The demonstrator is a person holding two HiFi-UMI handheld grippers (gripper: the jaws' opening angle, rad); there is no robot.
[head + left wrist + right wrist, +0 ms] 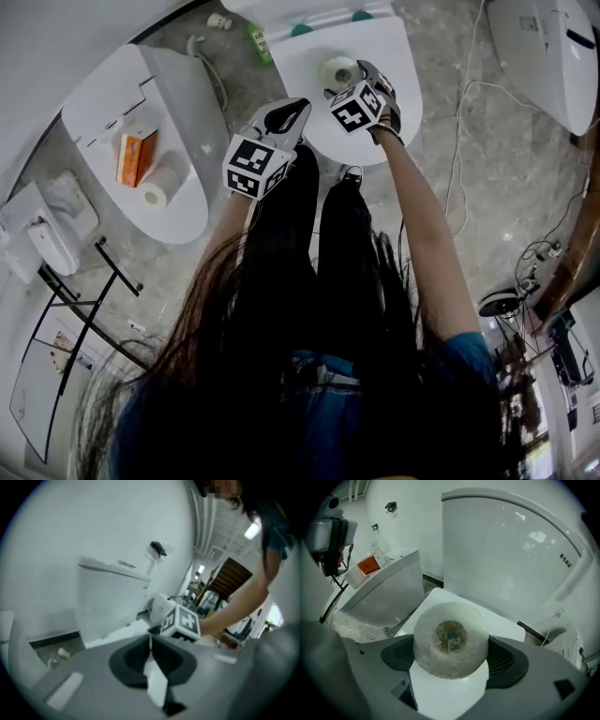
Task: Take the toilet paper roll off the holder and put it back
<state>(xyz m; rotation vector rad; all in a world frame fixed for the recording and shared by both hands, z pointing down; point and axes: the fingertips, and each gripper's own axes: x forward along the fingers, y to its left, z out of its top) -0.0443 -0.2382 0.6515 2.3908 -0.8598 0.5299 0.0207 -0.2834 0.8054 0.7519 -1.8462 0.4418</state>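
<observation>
A plastic-wrapped toilet paper roll (339, 70) stands on end on the closed lid of the middle toilet (394, 56). My right gripper (372, 86) reaches over it. In the right gripper view the roll (451, 639) fills the gap between the jaws, its hollow core facing the camera. The jaws stand wide, and I see no pad pressing on the roll. My left gripper (286, 117) hangs nearer the person, left of the roll. Its white fingers (156, 681) meet with nothing between them. A small dark fitting (158, 549) sits on the wall above the tank.
The toilet's tank (506, 550) rises right behind the roll. A second toilet (178, 103) on the left carries an orange box (136, 157) and another roll (155, 194). A third toilet (544, 47) and loose cables (459, 178) lie to the right. The person's legs stand before the bowl.
</observation>
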